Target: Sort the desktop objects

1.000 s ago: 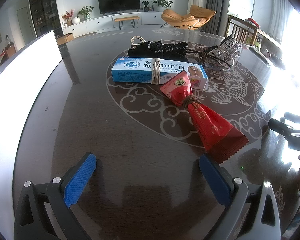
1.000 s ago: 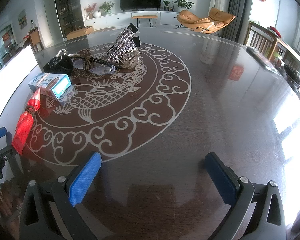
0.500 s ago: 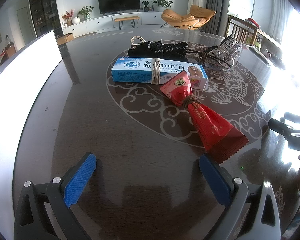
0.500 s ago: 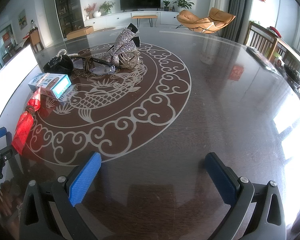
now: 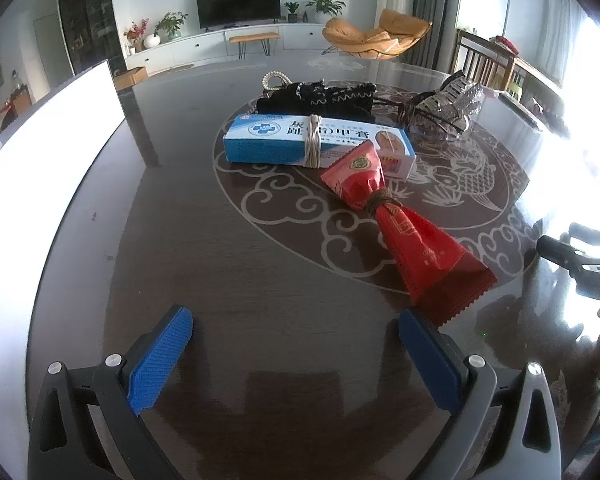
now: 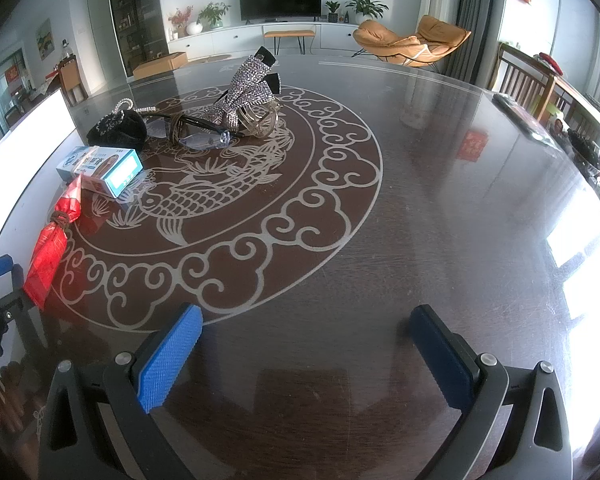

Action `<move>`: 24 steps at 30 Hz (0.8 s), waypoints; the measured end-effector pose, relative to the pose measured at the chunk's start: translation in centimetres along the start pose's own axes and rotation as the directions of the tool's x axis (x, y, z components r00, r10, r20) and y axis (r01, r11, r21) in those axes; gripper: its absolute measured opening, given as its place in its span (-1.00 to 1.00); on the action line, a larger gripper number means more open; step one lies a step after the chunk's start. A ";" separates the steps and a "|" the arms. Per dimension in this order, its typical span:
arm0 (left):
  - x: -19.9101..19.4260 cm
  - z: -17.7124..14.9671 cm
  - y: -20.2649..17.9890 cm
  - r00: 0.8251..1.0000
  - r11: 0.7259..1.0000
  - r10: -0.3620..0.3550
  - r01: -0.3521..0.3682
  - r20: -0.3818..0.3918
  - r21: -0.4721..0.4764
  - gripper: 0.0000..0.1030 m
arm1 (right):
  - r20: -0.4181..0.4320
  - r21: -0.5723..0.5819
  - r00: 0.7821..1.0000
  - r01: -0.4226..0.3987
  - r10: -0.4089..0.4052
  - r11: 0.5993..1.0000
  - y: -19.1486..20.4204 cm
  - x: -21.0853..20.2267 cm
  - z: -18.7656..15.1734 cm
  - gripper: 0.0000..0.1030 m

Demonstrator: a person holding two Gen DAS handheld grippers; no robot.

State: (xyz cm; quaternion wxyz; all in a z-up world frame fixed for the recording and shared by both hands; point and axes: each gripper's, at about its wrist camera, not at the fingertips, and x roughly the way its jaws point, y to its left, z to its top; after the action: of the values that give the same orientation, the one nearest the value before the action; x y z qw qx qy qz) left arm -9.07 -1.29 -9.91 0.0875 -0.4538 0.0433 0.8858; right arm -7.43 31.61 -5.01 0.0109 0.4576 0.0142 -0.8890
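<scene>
– So, both tools idle?

– Yes. The left gripper [image 5: 296, 344] hangs low over the table [image 5: 240, 272] with its jaws spread wide and nothing between them; the right gripper [image 6: 306, 338] is just as wide and empty, over bare wood.

– Where are the things to sort?

– Ahead of the left one: a red packet [image 5: 404, 232] tied at the waist, its far end resting against a blue-and-white box [image 5: 292, 144]. Beyond lie a black pouch [image 5: 316, 96], glasses [image 6: 198, 134] and a sparkly hair clip [image 6: 248, 88].

– Which first?

– Probably the packet, being nearest. I'd straddle the tied waist, where it's narrow and firm, and close gently so the wrapper doesn't crumple or nudge the box.
</scene>
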 end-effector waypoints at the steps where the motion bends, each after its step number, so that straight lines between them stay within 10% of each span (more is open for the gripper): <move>1: 0.0 0.0 0.0 1.000 1.000 -0.001 0.001 0.000 0.001 1.00 | 0.000 0.000 1.000 0.000 0.000 1.000 0.0 0.0 0.0 1.00; 9: 0.4 0.7 0.5 0.999 1.000 0.002 -0.002 -0.048 0.001 1.00 | 0.000 0.000 1.000 0.000 0.000 1.000 0.0 0.0 0.0 1.00; 16: -2.6 2.4 3.7 0.994 0.959 -0.103 0.112 0.045 -0.261 1.00 | 0.001 0.001 1.000 0.001 -0.001 1.000 0.0 0.0 0.0 1.00; 24: 1.1 6.9 -3.0 0.999 0.997 -0.022 0.020 -0.026 -0.079 1.00 | 0.001 0.002 1.000 0.002 -0.002 1.000 0.0 0.0 0.0 1.00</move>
State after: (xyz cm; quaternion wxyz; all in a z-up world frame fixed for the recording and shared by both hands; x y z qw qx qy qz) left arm -14.62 2.90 -6.78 0.0781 -0.4692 0.0049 0.8796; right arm -7.44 31.61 -5.02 0.0098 0.4571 0.0139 -0.8892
